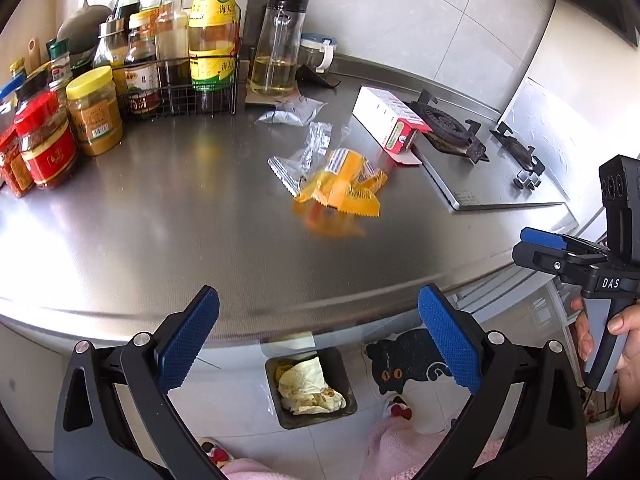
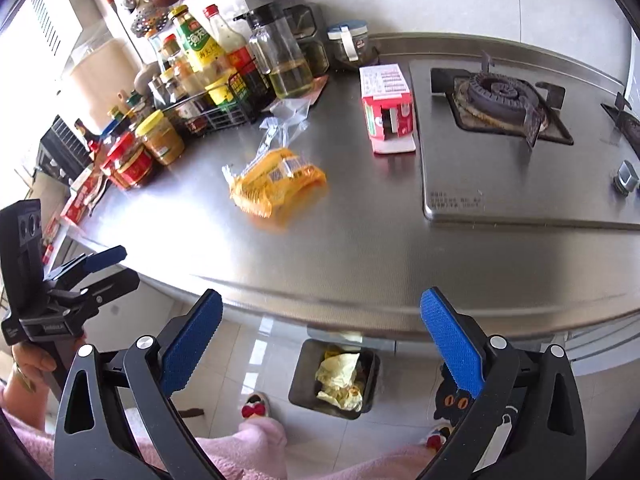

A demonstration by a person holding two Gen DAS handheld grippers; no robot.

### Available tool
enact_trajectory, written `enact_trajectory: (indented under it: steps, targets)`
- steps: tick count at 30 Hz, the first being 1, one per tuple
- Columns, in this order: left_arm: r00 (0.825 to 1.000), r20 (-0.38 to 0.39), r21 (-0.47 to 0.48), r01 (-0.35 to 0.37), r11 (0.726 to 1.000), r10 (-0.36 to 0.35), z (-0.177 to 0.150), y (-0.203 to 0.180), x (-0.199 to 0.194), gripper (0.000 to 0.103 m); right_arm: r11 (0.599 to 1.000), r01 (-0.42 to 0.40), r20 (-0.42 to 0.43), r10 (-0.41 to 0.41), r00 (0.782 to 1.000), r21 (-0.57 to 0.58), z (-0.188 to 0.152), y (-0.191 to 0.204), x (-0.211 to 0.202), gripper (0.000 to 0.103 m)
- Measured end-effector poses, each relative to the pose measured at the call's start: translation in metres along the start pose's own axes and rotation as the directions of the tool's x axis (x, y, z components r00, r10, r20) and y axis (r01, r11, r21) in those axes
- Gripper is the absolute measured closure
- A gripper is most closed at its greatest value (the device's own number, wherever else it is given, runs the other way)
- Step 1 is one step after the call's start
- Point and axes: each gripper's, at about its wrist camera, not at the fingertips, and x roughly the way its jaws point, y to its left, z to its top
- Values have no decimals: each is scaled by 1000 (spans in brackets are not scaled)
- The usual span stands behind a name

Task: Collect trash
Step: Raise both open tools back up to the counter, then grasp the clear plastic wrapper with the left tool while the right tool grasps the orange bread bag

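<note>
A heap of orange snack wrappers (image 1: 340, 184) (image 2: 276, 184) lies mid-counter, with a clear wrapper (image 1: 308, 148) and a grey pouch (image 1: 288, 114) behind it. A red and white carton (image 1: 390, 124) (image 2: 386, 108) lies with its flap open beside the stove. On the floor below the counter edge stands a dark bin (image 1: 347, 376) (image 2: 298, 376) holding crumpled yellowish paper. My left gripper (image 1: 318, 308) (image 2: 108, 264) is open and empty, in front of the counter's front edge. My right gripper (image 2: 320, 304) (image 1: 540, 246) is beside it, open and empty too.
The steel counter (image 1: 160, 220) carries a wire rack of sauce bottles (image 1: 180, 60), jars (image 1: 94, 112) at the left and an oil jug (image 1: 278, 48). A gas stove (image 2: 500, 96) fills the right side. A black cat mat (image 1: 404, 360) and pink clothing are below.
</note>
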Motion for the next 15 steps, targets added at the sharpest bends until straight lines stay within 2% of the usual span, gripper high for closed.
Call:
enact_trajectory:
  steps: [5,9,15]
  targets:
    - [1000,25,42,-14,999,13,30,6,7,10,1000,-14,20,14,1000,-5,27,5,16,3]
    - [1000,7,14,4,1000,-4,56,20,20,22,998,-13,2,14,1000,-57,34,15,34,6]
    - [999,-12,-7,33,999,-34,86,30,48,35,989,-24,-33,20,999,-144,35,32,59,15]
